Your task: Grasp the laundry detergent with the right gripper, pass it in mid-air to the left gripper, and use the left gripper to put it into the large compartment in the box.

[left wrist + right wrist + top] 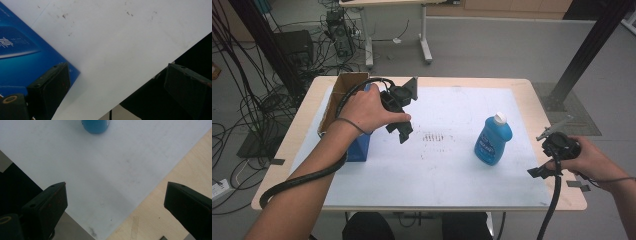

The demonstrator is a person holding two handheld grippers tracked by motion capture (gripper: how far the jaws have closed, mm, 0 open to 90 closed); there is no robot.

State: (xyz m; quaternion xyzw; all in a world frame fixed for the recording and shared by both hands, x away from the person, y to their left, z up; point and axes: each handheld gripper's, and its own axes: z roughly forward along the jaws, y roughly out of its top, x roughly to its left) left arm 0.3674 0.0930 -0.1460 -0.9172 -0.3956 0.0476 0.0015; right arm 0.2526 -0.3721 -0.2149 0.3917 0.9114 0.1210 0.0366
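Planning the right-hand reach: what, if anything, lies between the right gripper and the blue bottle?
Nothing visible: only bare white mat lies between the right gripper and the blue bottle; its fingers are spread wide.

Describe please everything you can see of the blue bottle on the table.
The blue bottle looks like glossy plastic filled with blue liquid, with a white cap on top and a label with white print on its front. It stands upright, cap closed, on the white mat, right of the table's middle. Nothing touches it except the mat. The right tongs are apart from it, to its right, jaws open.
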